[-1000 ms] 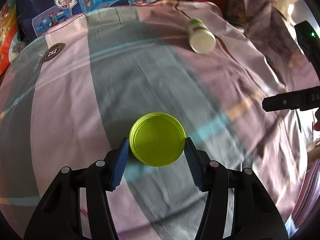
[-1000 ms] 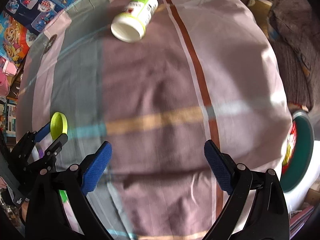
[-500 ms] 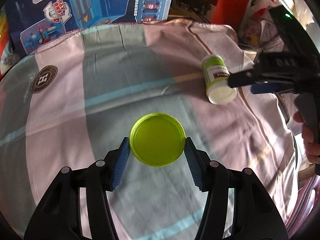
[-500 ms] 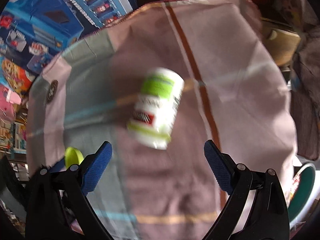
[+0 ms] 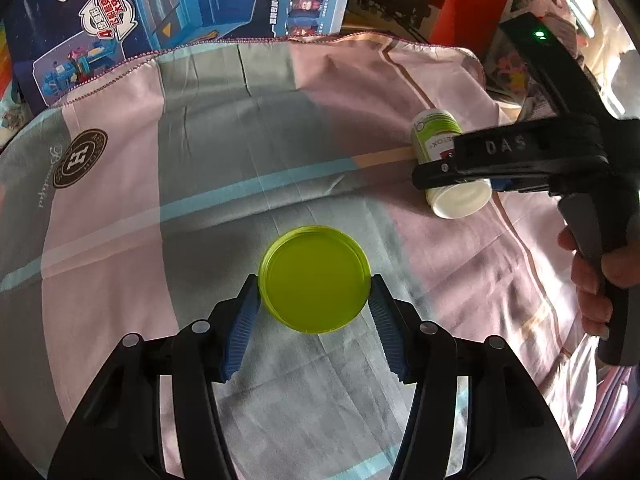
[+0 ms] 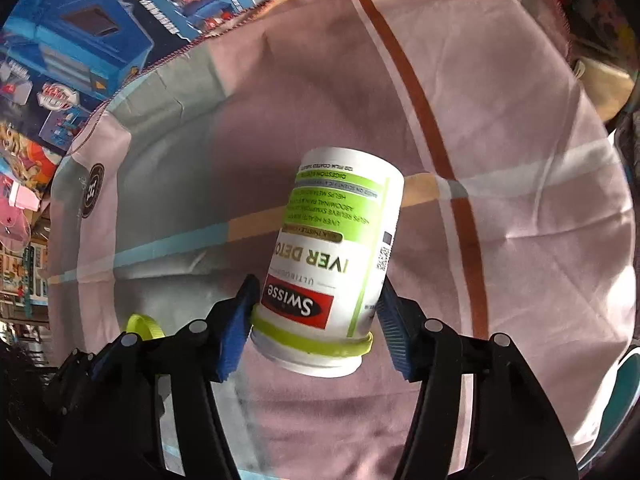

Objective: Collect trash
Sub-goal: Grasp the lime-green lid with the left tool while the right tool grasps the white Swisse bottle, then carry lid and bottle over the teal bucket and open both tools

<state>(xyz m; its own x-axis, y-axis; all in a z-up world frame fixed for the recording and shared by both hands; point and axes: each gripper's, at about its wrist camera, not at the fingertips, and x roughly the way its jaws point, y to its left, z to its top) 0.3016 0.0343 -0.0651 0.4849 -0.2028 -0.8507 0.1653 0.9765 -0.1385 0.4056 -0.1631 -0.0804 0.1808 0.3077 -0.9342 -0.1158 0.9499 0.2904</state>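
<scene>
Presently, the left gripper (image 5: 314,294) is clamping a lime-green lid (image 5: 314,278) by its rim, one blue ribbed pad (image 5: 242,320) bearing on each side, so that the flat face of the lid is turning toward the left wrist camera above the checked cloth (image 5: 224,128). The right gripper (image 6: 316,300) is standing over a white supplement bottle (image 6: 340,248) with a green and red label, and its jaws have just been closing with the bottle between them; both blue pads (image 6: 390,324) are now pressing against the bottle's sides near its open neck, just above the green ring. The bottle is lying on its side on the cloth, its neck pointing toward the right wrist camera and its base pointing away. Relative to the bottle, the lid is sitting well apart toward the left side of the cloth, where the right wrist view is showing it edge-on (image 6: 144,324) beside the dark frame of the other gripper. In the left wrist view, the bottle (image 5: 448,176) is lying to the right of the lid, partly covered by the black arm of the right gripper (image 5: 456,168), and a person's hand (image 5: 596,276) is gripping the handle below it. Blue toy boxes (image 5: 180,4) are standing beyond the far edge of the cloth, behind the bottle.
</scene>
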